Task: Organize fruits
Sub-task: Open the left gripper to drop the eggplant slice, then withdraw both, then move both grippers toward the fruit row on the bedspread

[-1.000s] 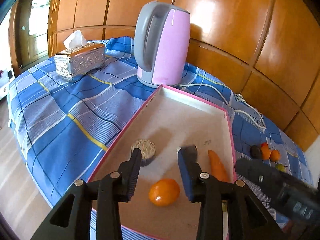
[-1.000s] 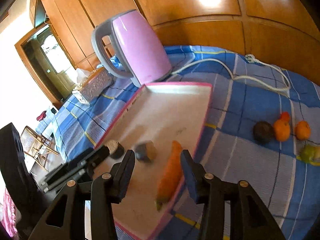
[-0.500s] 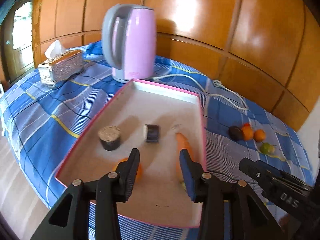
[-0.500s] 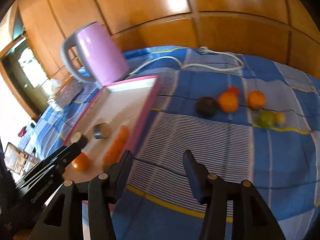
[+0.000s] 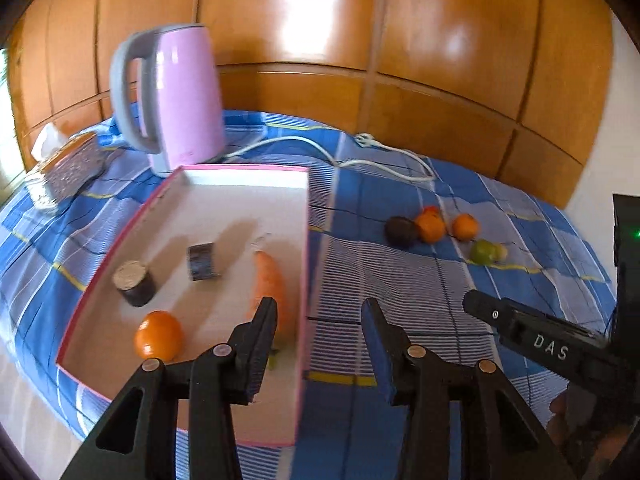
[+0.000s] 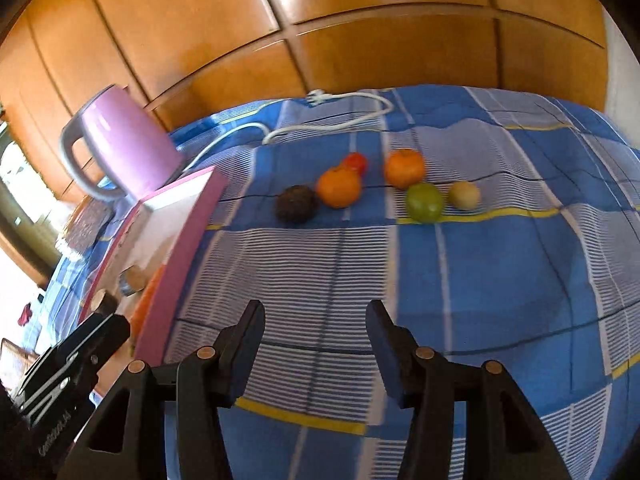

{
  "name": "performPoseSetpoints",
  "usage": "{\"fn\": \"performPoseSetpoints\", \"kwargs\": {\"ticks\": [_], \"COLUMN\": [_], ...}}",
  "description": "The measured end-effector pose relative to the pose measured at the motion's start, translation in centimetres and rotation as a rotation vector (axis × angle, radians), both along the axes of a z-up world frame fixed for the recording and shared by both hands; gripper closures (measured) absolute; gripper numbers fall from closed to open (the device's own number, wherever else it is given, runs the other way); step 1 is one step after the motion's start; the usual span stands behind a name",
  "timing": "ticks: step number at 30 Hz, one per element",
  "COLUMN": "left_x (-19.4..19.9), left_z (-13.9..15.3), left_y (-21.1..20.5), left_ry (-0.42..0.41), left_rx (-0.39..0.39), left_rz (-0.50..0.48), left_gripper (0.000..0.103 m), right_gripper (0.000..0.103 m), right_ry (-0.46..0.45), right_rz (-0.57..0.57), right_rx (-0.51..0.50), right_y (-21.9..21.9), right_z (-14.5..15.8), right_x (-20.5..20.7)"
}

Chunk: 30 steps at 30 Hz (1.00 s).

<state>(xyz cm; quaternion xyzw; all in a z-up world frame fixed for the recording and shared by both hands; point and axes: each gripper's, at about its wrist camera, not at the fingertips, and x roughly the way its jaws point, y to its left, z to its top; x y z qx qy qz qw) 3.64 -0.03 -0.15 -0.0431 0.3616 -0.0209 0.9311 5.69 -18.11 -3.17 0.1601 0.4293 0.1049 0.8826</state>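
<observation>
A pink-rimmed tray (image 5: 305,240) lies on the blue checked cloth and holds an orange (image 5: 158,335), a carrot (image 5: 270,280) and two dark cylinders (image 5: 134,283). To its right a loose fruit cluster lies on the cloth: a dark fruit (image 6: 296,203), two oranges (image 6: 339,186), a small red fruit (image 6: 356,161), a green fruit (image 6: 424,202) and a pale one (image 6: 464,195). My left gripper (image 5: 320,320) is open and empty above the tray's right rim. My right gripper (image 6: 316,324) is open and empty over the cloth, short of the cluster.
A pink electric kettle (image 5: 176,96) stands behind the tray, its white cord (image 5: 360,156) trailing across the cloth. A silver tissue box (image 5: 68,164) sits at the far left. Wooden wall panels close off the back. The table edge drops off at the left.
Both grippers have swung right, away from the tray's inside toward the loose fruit. The right gripper now faces the cluster; the left sits over the tray's right rim. Both stayed open.
</observation>
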Motion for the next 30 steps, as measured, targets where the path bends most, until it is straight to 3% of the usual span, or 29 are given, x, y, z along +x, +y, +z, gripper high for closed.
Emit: {"fn": "performPoseSetpoints", "kwargs": {"ticks": [10,30], "left_x": [1.8,7.0], "left_z": [-0.4,-2.7], "left_y": [-3.5,-6.0], "left_ry": [0.010,0.066], "left_rx": [-0.001,-0.013], "left_rz": [-0.082,-0.115], "left_gripper": [0.059,0.059], "right_gripper": [0.050,0.050], "right_ry": [0.017,0.019], "right_rz": [-0.078,-0.116], "right_rx": [0.017,-0.002], "right_y": [-3.5,-6.1], "right_z": [-1.0,-2.0], "right_x": [0.1,3.4]}}
